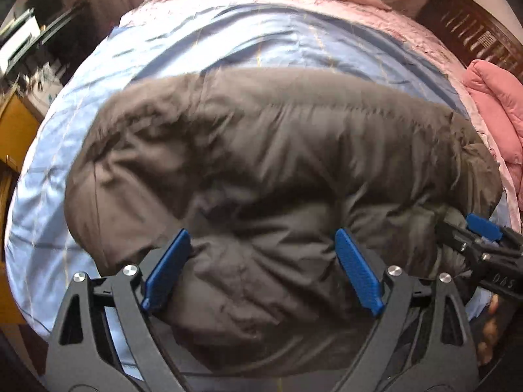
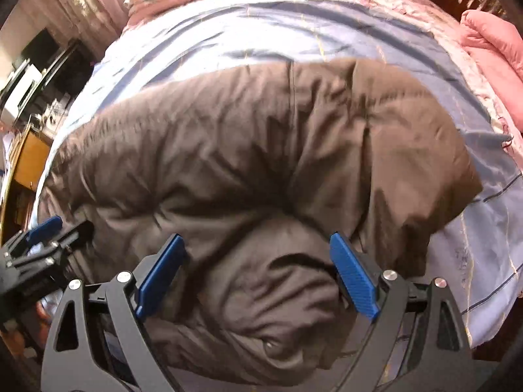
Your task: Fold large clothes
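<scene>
A dark brown puffy jacket (image 1: 261, 147) (image 2: 245, 147) lies bunched and partly folded on a light blue bedsheet (image 1: 228, 39) (image 2: 228, 32). My left gripper (image 1: 261, 233) hangs over the jacket's near edge, open, its blue pads wide apart with fabric lying between them but not pinched. My right gripper (image 2: 256, 237) stands open the same way over a rumpled fold at the near edge. Each gripper shows in the other's view: the right gripper (image 1: 483, 228) at the jacket's right end, the left gripper (image 2: 42, 228) at its left end.
A pink quilt (image 1: 497, 104) (image 2: 490, 39) is heaped at the bed's right side, and more pink bedding lies along the far edge. A yellow wooden cabinet (image 1: 16, 124) and dark shelving stand left of the bed. A dark wooden headboard (image 1: 474, 32) is at the far right.
</scene>
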`<act>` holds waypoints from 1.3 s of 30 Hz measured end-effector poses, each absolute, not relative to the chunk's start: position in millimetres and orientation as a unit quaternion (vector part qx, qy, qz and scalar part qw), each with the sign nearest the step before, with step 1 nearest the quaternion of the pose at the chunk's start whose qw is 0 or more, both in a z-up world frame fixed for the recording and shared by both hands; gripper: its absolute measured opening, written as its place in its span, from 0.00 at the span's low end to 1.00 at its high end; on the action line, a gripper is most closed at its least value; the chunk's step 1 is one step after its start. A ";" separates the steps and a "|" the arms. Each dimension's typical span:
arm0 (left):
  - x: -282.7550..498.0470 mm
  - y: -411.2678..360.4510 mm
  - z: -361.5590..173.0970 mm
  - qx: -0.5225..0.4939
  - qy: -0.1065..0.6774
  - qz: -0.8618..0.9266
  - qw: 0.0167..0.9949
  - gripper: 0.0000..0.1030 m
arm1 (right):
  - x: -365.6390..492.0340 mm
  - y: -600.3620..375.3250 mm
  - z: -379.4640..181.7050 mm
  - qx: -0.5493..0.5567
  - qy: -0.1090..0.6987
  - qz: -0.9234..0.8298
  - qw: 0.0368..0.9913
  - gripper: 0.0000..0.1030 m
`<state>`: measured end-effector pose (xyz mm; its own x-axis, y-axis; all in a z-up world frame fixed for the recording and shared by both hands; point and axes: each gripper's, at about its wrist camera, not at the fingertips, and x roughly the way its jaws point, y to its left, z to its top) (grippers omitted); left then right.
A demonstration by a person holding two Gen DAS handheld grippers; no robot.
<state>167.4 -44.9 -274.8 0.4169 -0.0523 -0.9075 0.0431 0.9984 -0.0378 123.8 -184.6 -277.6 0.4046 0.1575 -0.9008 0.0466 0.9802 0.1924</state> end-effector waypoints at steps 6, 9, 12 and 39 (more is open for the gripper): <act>171.9 -46.6 -298.7 0.014 0.561 -0.008 0.828 0.98 | 131.5 -174.0 -310.9 0.060 0.565 0.020 0.823 0.96; 170.4 -43.6 -288.6 -0.004 0.553 -0.012 0.833 0.98 | 133.2 -181.9 -304.6 0.077 0.569 0.028 0.818 0.93; 166.3 -42.7 -269.7 -0.022 0.525 -0.027 0.850 0.98 | 138.9 -215.1 -267.3 0.121 0.528 0.018 0.840 0.91; 208.2 55.5 -271.6 -0.102 0.559 0.111 0.815 0.98 | 174.4 -218.0 -238.8 0.144 0.513 -0.006 0.846 0.92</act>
<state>208.2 55.5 -271.6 0.3503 0.0663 -0.9343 -0.2953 0.9544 -0.0430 174.4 -218.0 -238.8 0.4726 0.1374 -0.8705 0.1580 0.9586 0.2371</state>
